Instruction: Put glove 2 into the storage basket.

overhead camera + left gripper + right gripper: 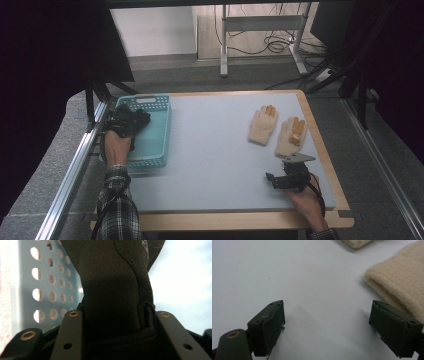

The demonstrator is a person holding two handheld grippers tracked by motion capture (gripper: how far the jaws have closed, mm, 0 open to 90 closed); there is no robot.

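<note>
Over the teal basket (150,135), the left gripper (131,120) pinches a soft, light black glove (112,290) by its ribbed cuff, a sound hold, while the right gripper (327,325) gapes empty.

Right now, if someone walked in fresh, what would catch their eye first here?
Probably the teal basket at the table's left edge, where the left gripper holds a black glove clamped between its jaws above it. Next, the two beige gloves lying side by side, apart from each other, at the far right of the mat, with the right gripper open just short of them.
</note>
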